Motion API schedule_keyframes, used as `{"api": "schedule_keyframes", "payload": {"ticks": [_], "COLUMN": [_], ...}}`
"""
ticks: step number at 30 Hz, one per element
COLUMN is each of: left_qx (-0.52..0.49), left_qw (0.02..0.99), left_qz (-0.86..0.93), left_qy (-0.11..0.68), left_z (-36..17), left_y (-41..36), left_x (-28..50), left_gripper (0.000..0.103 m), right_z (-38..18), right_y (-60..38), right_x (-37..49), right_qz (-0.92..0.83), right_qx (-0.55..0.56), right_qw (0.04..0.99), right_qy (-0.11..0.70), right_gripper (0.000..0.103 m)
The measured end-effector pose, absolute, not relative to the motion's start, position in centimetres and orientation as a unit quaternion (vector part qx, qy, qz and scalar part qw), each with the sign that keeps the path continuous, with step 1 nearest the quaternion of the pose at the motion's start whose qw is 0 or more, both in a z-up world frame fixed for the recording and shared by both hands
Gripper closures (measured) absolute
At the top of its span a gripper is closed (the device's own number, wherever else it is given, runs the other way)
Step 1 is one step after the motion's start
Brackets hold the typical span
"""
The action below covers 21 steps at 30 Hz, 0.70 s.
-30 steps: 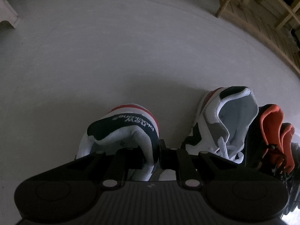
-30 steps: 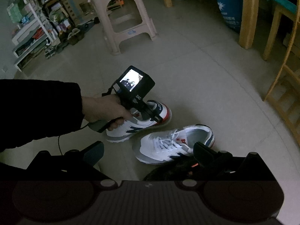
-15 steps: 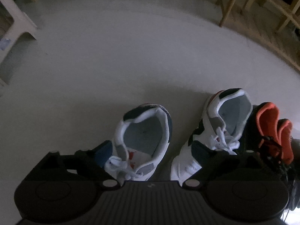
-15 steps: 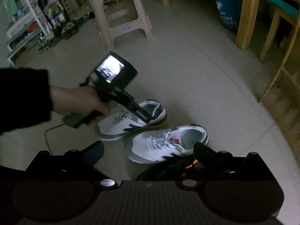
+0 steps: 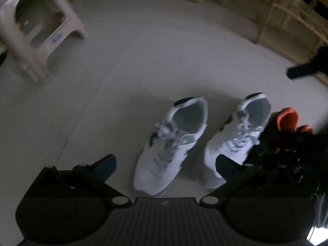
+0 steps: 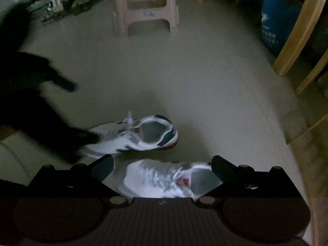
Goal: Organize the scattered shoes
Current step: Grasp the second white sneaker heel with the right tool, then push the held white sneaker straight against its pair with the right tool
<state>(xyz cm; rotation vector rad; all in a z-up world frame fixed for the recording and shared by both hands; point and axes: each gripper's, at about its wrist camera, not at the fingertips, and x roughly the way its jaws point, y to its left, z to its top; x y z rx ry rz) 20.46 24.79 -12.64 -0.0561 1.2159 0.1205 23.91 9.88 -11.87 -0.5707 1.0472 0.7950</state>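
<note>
White sneaker (image 5: 170,145) just released at frame centre, beside its mate (image 5: 235,141); my left gripper (image 5: 166,164) jaws opening wide, empty. Pair aligned. Right gripper (image 6: 162,168) spread, empty, above mate.

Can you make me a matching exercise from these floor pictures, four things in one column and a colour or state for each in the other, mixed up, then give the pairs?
Things
1. plastic stool
2. white sneakers
3. black shoes
4. left gripper

Descriptions
A. orange lining at the opening
B. pale beige, standing on the floor farther off
C. jaws opening, nothing between the pads
D. side by side on the floor, grey insoles showing

Pairs: 1-B, 2-D, 3-A, 4-C
</note>
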Motion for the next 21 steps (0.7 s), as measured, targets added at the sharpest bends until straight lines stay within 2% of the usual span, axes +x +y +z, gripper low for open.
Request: {"api": "schedule_keyframes", "payload": {"ticks": [5, 10, 14, 17, 18, 19, 20, 21], "left_qx": [-0.112, -0.150, -0.181, -0.183, -0.182, -0.181, -0.180, -0.180], "left_qw": [0.806, 0.793, 0.774, 0.764, 0.762, 0.762, 0.763, 0.763], "left_qz": [0.114, 0.120, 0.111, 0.109, 0.106, 0.103, 0.101, 0.099], "left_qy": [0.570, 0.579, 0.597, 0.609, 0.612, 0.613, 0.613, 0.613], "left_z": [-14.0, -16.0, -18.0, -19.2, -19.4, -19.5, -19.6, -19.6], "left_y": [28.7, 30.6, 30.8, 30.2, 29.9, 29.8, 29.7, 29.6], "left_x": [18.9, 17.7, 17.1, 16.8, 16.7, 16.7, 16.7, 16.7], "left_gripper": [0.000, 0.000, 0.000, 0.000, 0.000, 0.000, 0.000, 0.000], "right_z": [-16.1, -21.7, -25.2, -26.8, -27.9, -28.3, -28.8, -29.5], "right_y": [13.4, 17.1, 18.8, 19.5, 19.7, 19.8, 19.9, 19.6], "right_x": [27.8, 31.8, 33.3, 33.9, 34.2, 34.2, 34.2, 34.3], "right_qz": [0.351, 0.342, 0.330, 0.319, 0.311, 0.309, 0.309, 0.320], "right_qx": [-0.306, -0.320, -0.329, -0.338, -0.342, -0.345, -0.349, -0.334], "right_qw": [0.741, 0.701, 0.678, 0.677, 0.674, 0.672, 0.667, 0.659], "right_qy": [0.484, 0.539, 0.568, 0.571, 0.576, 0.578, 0.581, 0.593], "right_gripper": [0.000, 0.000, 0.005, 0.014, 0.020, 0.034, 0.039, 0.057]}}
